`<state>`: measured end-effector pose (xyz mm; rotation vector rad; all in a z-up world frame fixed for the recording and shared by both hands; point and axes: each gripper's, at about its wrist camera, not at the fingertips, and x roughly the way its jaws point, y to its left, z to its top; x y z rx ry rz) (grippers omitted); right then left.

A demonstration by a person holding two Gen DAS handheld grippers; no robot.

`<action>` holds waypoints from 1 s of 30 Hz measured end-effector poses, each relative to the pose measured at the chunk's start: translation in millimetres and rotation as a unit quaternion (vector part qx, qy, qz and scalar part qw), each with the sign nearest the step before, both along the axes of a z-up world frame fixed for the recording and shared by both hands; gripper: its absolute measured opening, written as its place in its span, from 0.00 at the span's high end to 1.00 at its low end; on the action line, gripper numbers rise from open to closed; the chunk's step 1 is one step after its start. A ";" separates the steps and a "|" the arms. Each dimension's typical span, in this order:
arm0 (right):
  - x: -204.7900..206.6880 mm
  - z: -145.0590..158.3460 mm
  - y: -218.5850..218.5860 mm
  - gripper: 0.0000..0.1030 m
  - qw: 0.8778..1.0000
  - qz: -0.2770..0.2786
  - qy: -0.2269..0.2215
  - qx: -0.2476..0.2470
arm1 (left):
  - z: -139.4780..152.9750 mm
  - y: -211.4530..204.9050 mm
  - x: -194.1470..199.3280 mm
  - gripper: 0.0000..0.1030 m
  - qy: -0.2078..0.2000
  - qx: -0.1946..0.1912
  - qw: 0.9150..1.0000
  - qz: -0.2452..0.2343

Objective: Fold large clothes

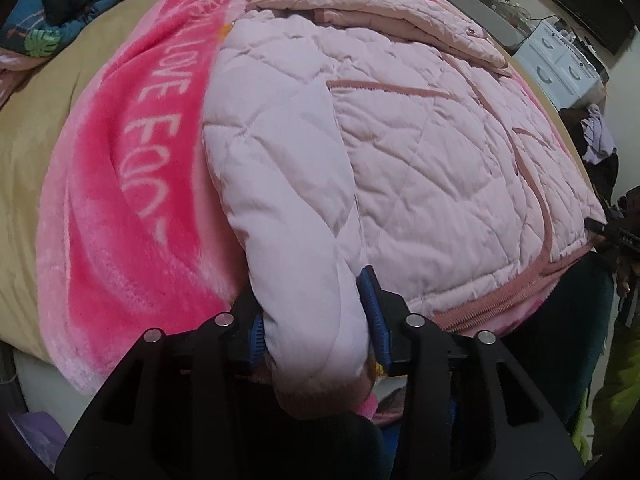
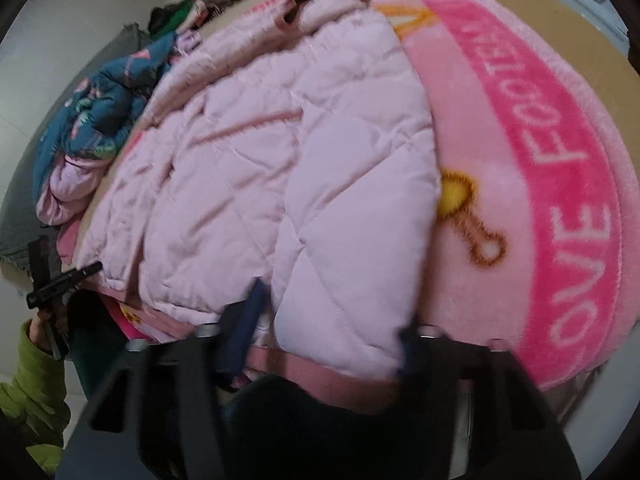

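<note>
Sleeves of the pink quilted jacket (image 1: 420, 152) are clamped, one in each tool: left tool (image 1: 320, 320), right tool (image 2: 332, 320). Best swing both inward together, keeping cuffs level.

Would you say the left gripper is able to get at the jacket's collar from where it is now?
Probably not yet: the left gripper is clamped on a sleeve, and the collar lies at the jacket's far end.
</note>
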<state>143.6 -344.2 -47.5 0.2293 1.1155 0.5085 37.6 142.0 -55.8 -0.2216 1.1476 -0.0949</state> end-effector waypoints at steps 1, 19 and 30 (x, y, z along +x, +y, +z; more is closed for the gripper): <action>-2.2 5.6 -0.8 0.72 1.000 0.002 -0.013 0.012 | -0.7 -0.8 -0.4 0.64 0.002 0.000 1.000 -0.002; 3.5 85.0 2.5 0.82 0.982 -0.023 -0.146 0.119 | 39.8 -9.1 0.9 0.89 -0.091 0.008 0.996 0.000; 5.5 102.0 10.5 0.83 0.971 -0.061 -0.204 0.108 | 82.5 -1.8 10.3 0.90 -0.174 -0.015 0.984 0.035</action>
